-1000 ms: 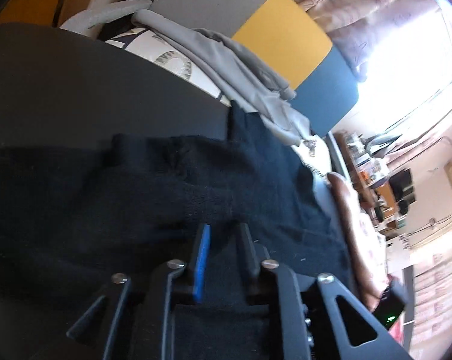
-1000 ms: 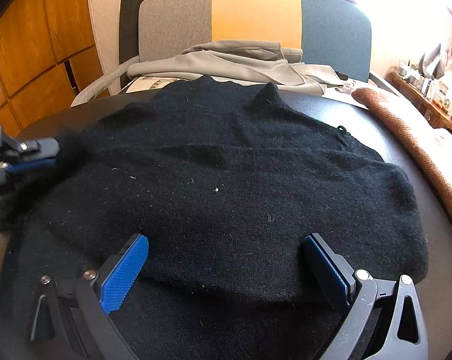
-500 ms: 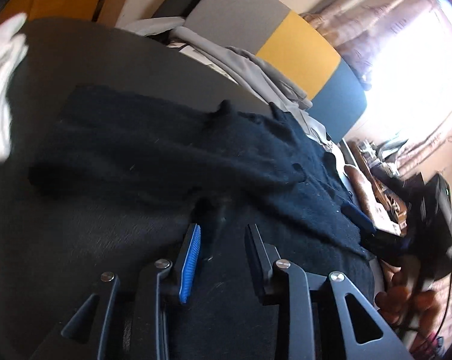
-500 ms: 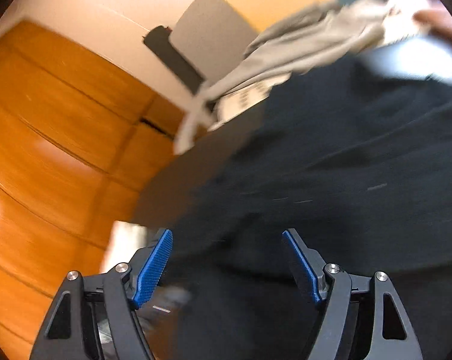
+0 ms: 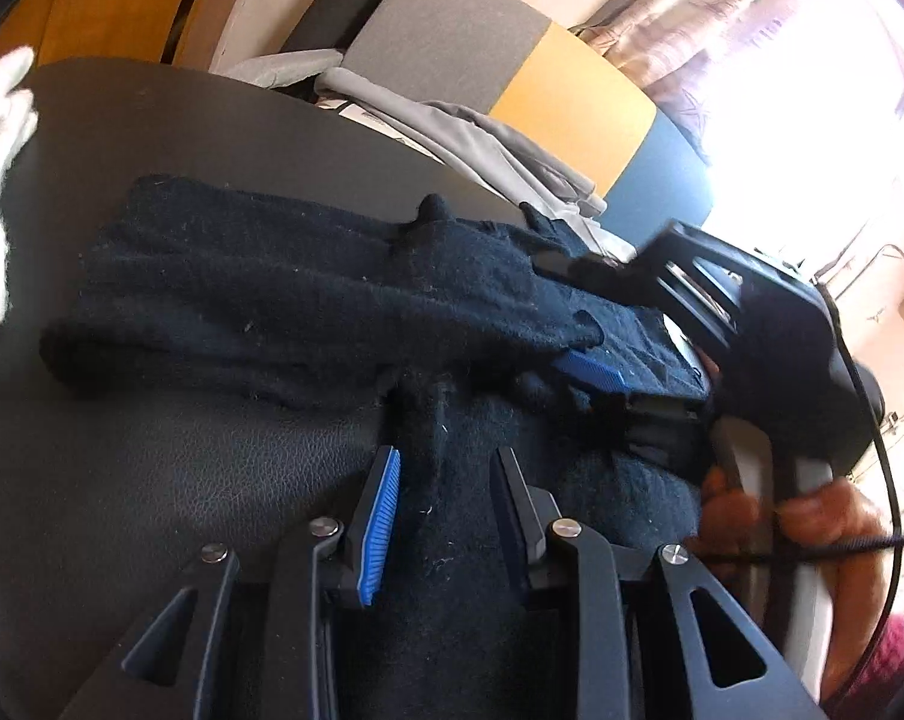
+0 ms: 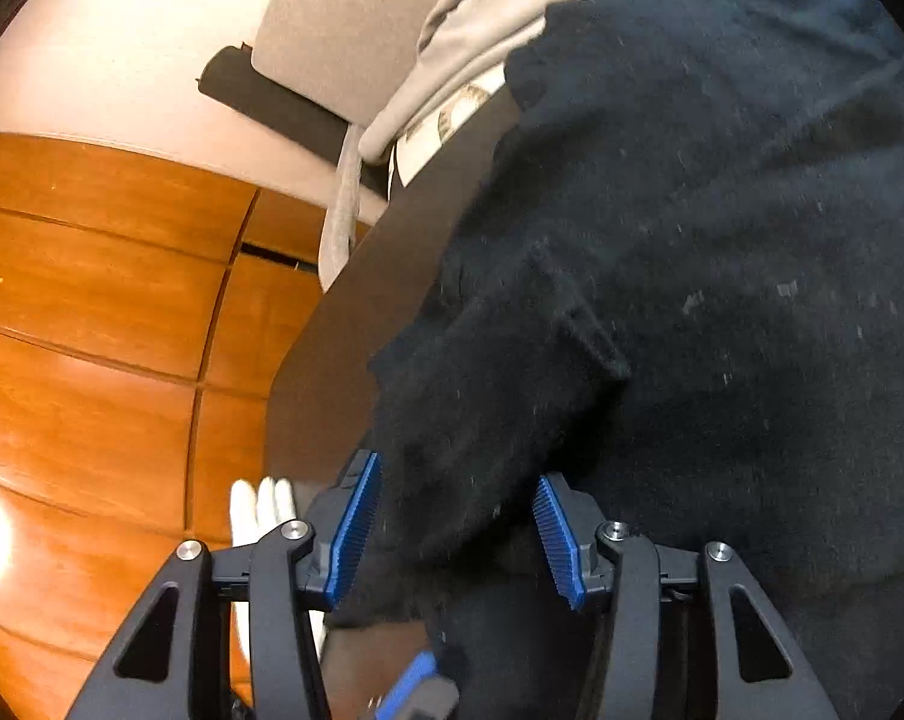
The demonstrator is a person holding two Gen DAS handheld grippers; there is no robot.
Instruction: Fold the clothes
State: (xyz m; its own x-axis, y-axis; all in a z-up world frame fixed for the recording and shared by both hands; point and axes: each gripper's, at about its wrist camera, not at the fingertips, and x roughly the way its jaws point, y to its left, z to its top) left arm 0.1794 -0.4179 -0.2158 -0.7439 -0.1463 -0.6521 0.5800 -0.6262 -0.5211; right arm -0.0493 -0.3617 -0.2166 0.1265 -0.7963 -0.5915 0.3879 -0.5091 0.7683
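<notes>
The black sweater (image 5: 308, 294) lies spread on the dark table (image 5: 152, 456) ahead of both your jaws. Your right gripper (image 6: 458, 531) stands open, knit bunched between its blue pads (image 6: 356, 531). Your left gripper (image 5: 446, 498) is parted too, straddling a ridge of the fabric.

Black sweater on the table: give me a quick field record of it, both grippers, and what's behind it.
garment: black sweater, knit, partly folded over itself
surface: dark table
left gripper: jaws apart, a ridge of sweater between them, not clamped
right gripper: jaws apart, over the sweater's edge, fabric between the pads
behind: grey garment draped on a chair with grey, yellow and blue panels
</notes>
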